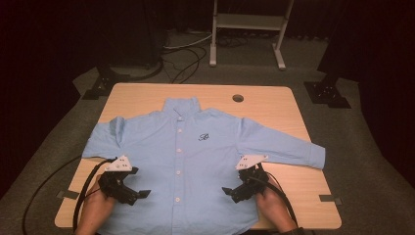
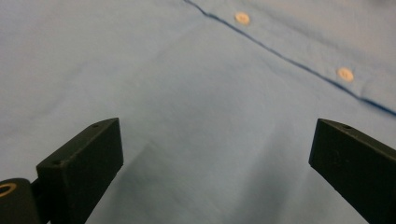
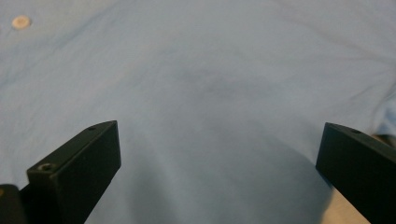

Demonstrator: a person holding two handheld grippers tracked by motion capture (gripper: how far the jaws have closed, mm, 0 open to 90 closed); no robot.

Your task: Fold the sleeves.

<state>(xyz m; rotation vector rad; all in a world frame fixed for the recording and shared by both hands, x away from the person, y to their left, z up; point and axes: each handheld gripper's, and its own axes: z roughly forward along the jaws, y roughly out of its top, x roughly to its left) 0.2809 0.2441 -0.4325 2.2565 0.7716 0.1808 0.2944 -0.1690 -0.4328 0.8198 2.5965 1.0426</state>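
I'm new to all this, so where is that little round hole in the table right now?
In the high view the round hole sits near the table's far edge, right of the blue shirt's collar.

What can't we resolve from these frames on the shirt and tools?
- Shirt hem: high view, cut off by the bottom edge and covered by the hands.
- Chest logo: high view, too small to read.
- Left tool and right tool: contact with the cloth unclear; both tool views show jaws apart above fabric.
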